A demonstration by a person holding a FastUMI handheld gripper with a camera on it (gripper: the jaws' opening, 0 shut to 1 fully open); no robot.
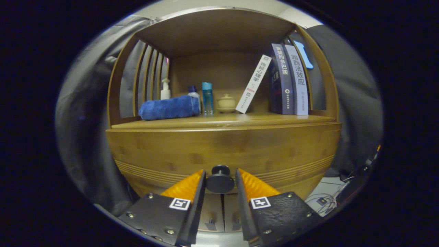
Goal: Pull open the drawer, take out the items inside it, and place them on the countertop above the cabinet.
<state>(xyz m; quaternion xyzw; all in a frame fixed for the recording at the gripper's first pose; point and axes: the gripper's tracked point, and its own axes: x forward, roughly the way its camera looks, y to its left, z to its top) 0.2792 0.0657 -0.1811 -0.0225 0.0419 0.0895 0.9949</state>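
1. Gripper [220, 178]: I see my two fingers flanking the drawer knob [220, 179], one on each side and very close to it. I cannot tell whether both actually press on it.
2. Drawer [223, 154]: wooden front with grooved lines low down, sitting flush in the cabinet, shut. The dark round knob is at its lower middle, between my fingers.
3. Countertop [223, 120]: the wooden shelf surface just above the drawer, under a curved wooden hood with slatted sides.
4. Blue towel [169, 107]: rolled, lying at the near left of the countertop.
5. Pump bottle [165, 90]: pale, standing behind the towel at far left.
6. Bottle with dark cap [193, 92]: just right of the towel's far end, partly hidden by it.
7. Tall blue bottle [207, 98]: upright, right of the towel.
8. Small lidded pot [226, 103]: cream, toward the back middle.
9. White book [253, 84]: leaning rightward against two upright books [289, 80] at far right.
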